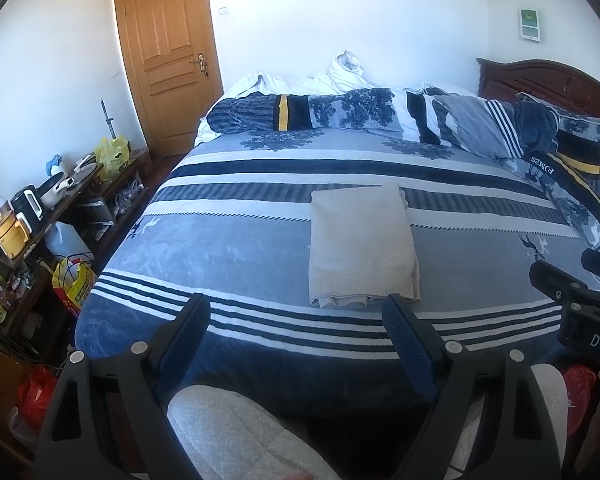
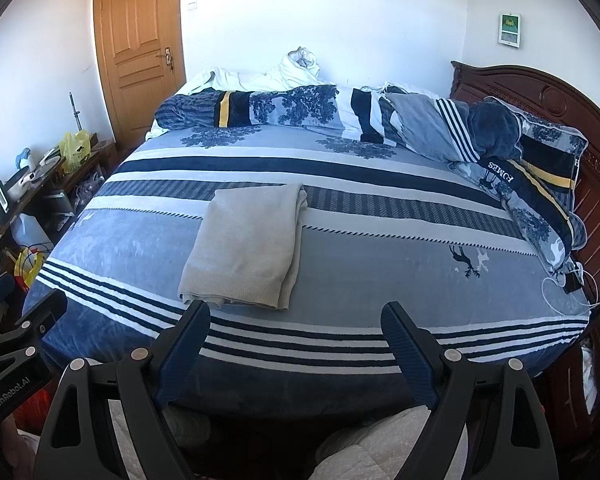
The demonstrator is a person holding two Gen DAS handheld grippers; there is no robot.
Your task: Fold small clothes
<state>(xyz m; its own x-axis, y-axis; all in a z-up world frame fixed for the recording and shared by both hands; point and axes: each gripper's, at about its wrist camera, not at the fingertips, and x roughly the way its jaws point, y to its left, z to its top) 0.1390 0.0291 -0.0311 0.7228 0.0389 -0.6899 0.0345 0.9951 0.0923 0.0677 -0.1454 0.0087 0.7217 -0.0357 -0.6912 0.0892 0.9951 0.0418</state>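
From the left wrist, a folded cream knitted garment (image 1: 362, 244) lies on the blue-and-white striped blanket (image 1: 228, 240), long axis running away toward the far wall, ribbed hem nearest; the left gripper (image 1: 296, 320) hangs wide apart, empty, angled downward. From the right wrist, the right gripper (image 2: 296, 320) is likewise spread, garment up-left; a charging cable (image 2: 560, 292) shows only here.

Striped bed (image 1: 228, 248): folded beige garment (image 1: 360, 240), rumpled bedding (image 1: 340, 114).

Garment (image 1: 362, 240): on your bed (image 1: 228, 240), just beyond both grippers.
Pillows (image 1: 572, 160): right, against the headboard (image 1: 540, 80).
Door (image 1: 168, 60): far left.
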